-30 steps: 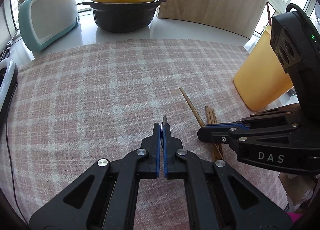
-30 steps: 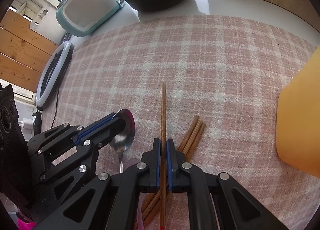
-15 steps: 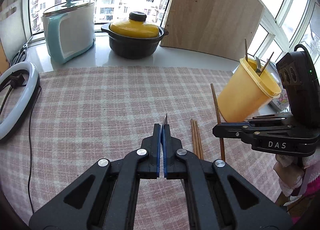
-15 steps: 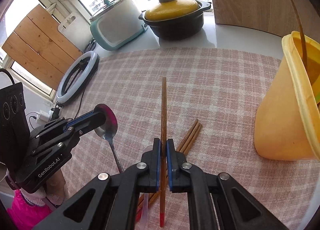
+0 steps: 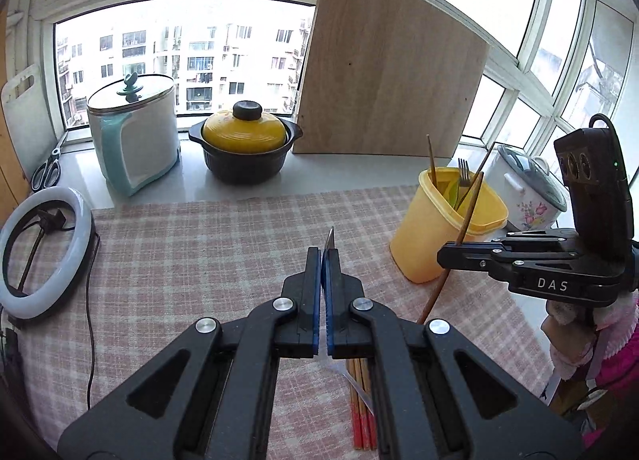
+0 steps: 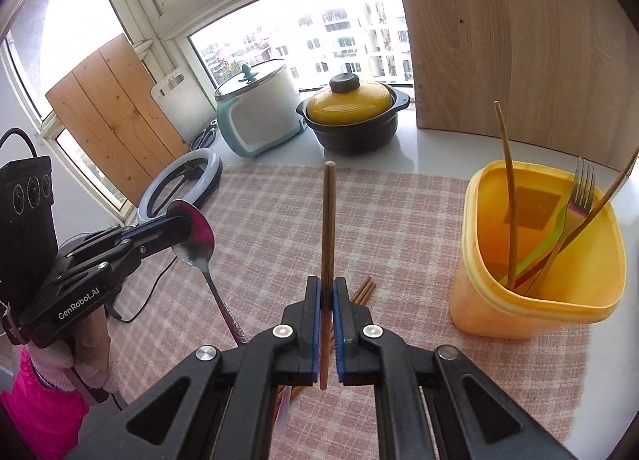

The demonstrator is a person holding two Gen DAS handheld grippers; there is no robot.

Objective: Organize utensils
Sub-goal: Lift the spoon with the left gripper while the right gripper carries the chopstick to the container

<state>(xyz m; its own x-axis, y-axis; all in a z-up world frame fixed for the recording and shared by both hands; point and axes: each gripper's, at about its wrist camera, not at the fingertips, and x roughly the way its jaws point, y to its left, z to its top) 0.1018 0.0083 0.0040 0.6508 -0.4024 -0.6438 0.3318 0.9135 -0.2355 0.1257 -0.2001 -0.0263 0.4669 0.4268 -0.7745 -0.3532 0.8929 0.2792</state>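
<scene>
We see the left hand-held gripper (image 5: 324, 260) clamped on a metal spoon (image 6: 198, 241), its bowl sticking out past the fingertips and its handle hanging down above the checked cloth (image 5: 199, 252) on the tabletop (image 5: 239, 184). The right hand-held gripper (image 6: 327, 292) pinches a single wooden chopstick (image 6: 328, 220), raised clear of the cloth. Below it, a few more chopsticks (image 6: 364, 292) lie together on the cloth. To the right stands the yellow container (image 6: 531, 300), holding a fork (image 6: 581, 188) and other chopsticks. We also see a yellow-lidded pot (image 5: 245, 148) near the window.
</scene>
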